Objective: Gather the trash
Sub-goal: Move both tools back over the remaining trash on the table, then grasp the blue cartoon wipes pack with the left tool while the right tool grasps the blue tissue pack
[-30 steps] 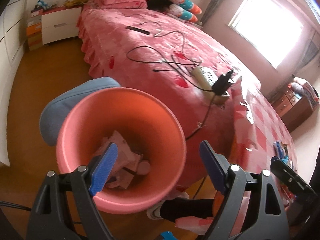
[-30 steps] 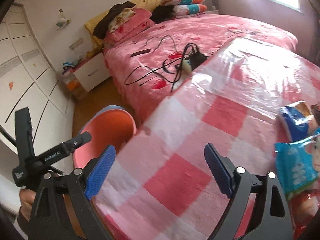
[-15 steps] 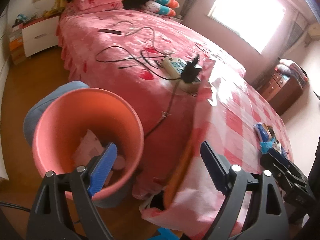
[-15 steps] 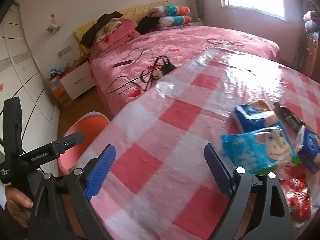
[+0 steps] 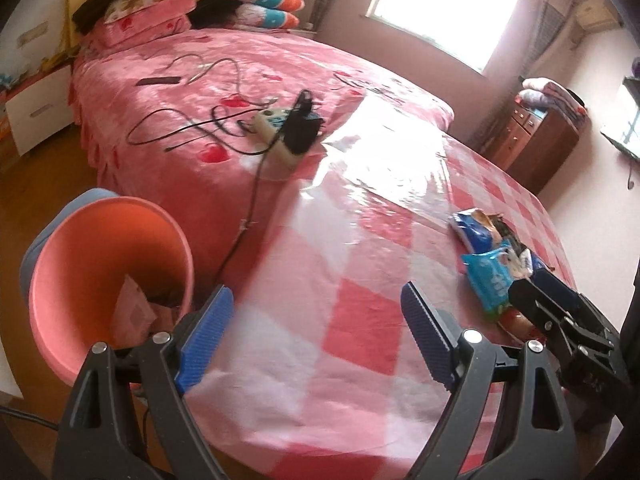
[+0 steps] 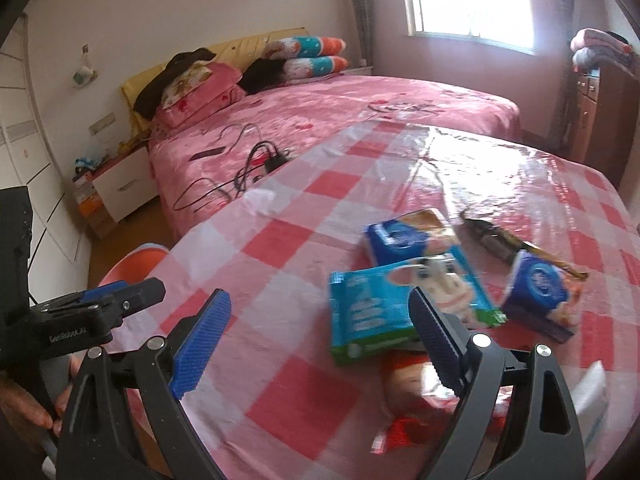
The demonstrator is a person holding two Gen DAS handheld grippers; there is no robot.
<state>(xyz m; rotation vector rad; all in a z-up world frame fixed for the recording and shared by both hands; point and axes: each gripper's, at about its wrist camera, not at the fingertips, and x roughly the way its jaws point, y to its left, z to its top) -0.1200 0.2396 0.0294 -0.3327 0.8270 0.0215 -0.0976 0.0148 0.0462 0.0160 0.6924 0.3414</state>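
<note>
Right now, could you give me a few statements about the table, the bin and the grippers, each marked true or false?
1. Both grippers are open and hold nothing. True: the left gripper and right gripper are empty.
2. The bin is empty. False: paper lies inside it.
3. Wrappers lie on the checked tablecloth. True.
4. The bin stands on the table. False: it stands on the floor beside it.
5. The power strip lies on the floor. False: it lies on the bed.
</note>
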